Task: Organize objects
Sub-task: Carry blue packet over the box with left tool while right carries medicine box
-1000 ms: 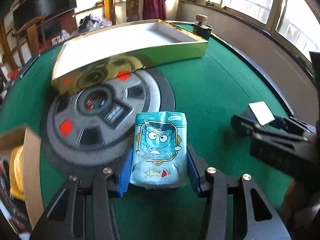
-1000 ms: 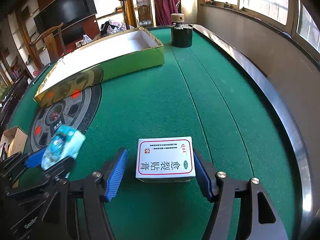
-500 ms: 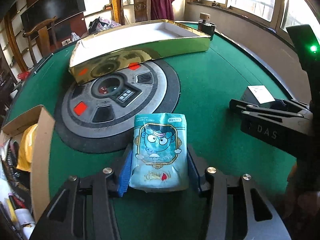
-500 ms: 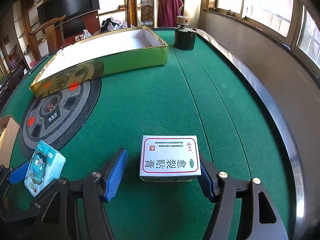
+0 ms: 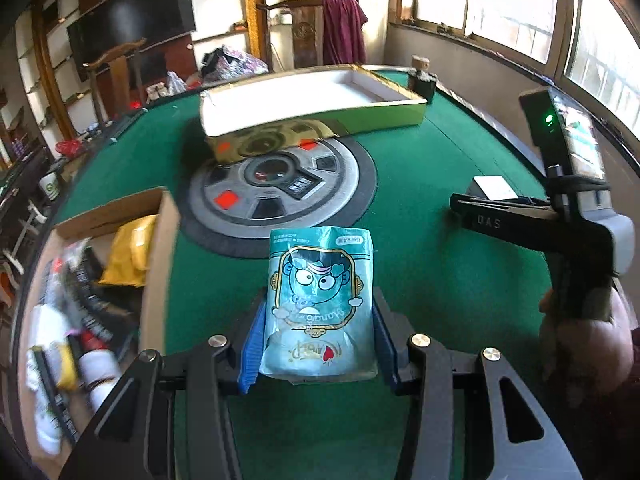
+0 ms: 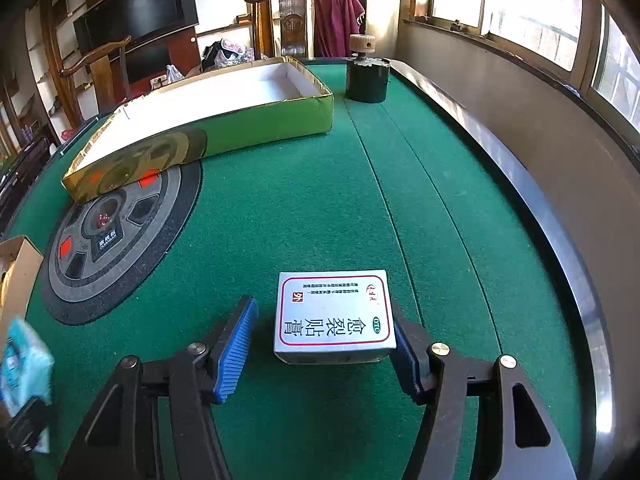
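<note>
The left tool [image 5: 316, 344] is closed on a teal snack packet [image 5: 320, 304] printed with a cartoon face. Its blue-padded fingers [image 5: 252, 348] press against both sides of the packet, which stands upright between them above the green felt counter [image 5: 440, 280]. Whether the packet's base touches the felt cannot be told.

To the left of this tool sits an open cardboard box [image 5: 160, 264] holding a yellow pouch [image 5: 128, 256] and a blurred jumble of other goods. Straight ahead, set into the counter, is a round grey panel [image 5: 280, 188] with orange diamond marks. Beyond it lies a long, shallow gold box [image 5: 312, 108] with a white inside, one end overlapping the panel's far edge.

The right tool [image 6: 324, 352] is spread open around a white medicine carton [image 6: 334, 316] with a red border and Chinese lettering. The carton lies flat on the felt. Its right edge sits touching or very nearly touching the right pad, while a clear gap separates it from the left blue pad [image 6: 236, 350]. In the left wrist view the right tool appears from the side, black and marked DAS, held by the person's right hand [image 5: 584, 344].

Farther off in the right wrist view, a dark round container [image 6: 367, 80] with a wooden knob stands near the gold box's far end, close to the counter's raised dark rim [image 6: 560, 264]. The teal packet shows blurred at the left edge.
</note>
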Action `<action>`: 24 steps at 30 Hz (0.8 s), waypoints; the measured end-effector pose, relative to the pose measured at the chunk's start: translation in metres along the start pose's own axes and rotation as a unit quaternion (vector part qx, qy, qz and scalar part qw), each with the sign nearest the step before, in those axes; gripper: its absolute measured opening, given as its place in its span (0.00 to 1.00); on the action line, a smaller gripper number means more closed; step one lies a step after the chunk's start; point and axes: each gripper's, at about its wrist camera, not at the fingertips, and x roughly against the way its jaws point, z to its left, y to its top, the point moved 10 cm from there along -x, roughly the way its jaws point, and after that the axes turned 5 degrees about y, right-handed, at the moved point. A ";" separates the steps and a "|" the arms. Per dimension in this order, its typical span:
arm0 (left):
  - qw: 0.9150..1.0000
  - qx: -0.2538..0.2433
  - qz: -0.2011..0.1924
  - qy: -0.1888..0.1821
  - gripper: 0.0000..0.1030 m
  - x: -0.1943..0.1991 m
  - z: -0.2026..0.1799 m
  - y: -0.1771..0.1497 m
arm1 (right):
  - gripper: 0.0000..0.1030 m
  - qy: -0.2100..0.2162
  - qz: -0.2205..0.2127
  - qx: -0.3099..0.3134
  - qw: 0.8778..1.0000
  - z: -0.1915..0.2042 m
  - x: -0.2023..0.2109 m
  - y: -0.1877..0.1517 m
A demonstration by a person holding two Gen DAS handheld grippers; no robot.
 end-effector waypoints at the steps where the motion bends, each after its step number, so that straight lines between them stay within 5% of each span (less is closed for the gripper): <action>1: 1.000 0.002 -0.003 0.004 0.45 0.005 0.004 -0.001 | 0.64 0.000 -0.001 -0.001 1.000 0.000 0.000 0.000; 11: 0.998 0.025 -0.036 0.044 0.45 0.059 0.047 -0.016 | 0.64 -0.021 0.001 0.001 1.000 -0.002 -0.001 0.000; 17: 0.997 0.030 -0.050 0.054 0.45 0.079 0.064 -0.023 | 0.49 -0.033 0.001 0.020 0.999 0.001 0.007 -0.007; 24: 0.997 0.036 -0.053 0.050 0.45 0.083 0.070 -0.029 | 0.49 0.001 0.005 0.011 1.000 0.007 0.029 -0.022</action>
